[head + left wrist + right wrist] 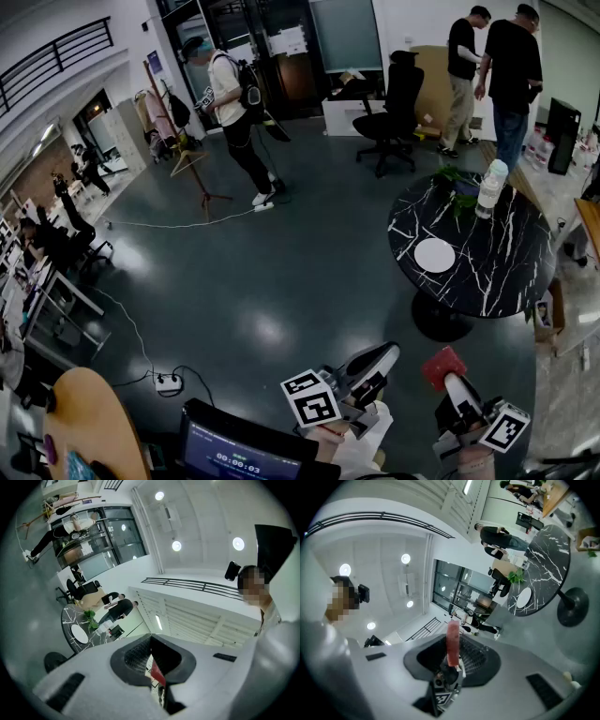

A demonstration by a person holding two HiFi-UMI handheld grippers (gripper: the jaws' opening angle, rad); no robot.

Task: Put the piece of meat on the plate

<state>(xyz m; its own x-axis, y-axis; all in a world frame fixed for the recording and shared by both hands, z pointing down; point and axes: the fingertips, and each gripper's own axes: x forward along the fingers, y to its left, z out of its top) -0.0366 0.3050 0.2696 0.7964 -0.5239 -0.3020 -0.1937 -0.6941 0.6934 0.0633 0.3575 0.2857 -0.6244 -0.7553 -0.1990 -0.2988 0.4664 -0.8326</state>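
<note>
The piece of meat [442, 367] is a flat red slab that stands on edge in my right gripper [448, 380], low in the head view. In the right gripper view the meat [453, 641] sticks up between the dark pads of the right gripper [452, 660], which is shut on it. My left gripper [382, 361] hangs just to its left over the floor. Its jaws [153, 667] stand a narrow slit apart with nothing between them. The white plate [434, 255] lies on a round black marble table [487, 272] ahead to the right, well away from both grippers, and shows small in both gripper views [79, 633] [525, 597].
A white bottle [490, 186] and a green plant [457, 178] stand at the table's far edge. Dark floor lies between me and the table. A black office chair [394, 98] and two standing people [511, 66] are behind it. A power strip [169, 382] lies lower left.
</note>
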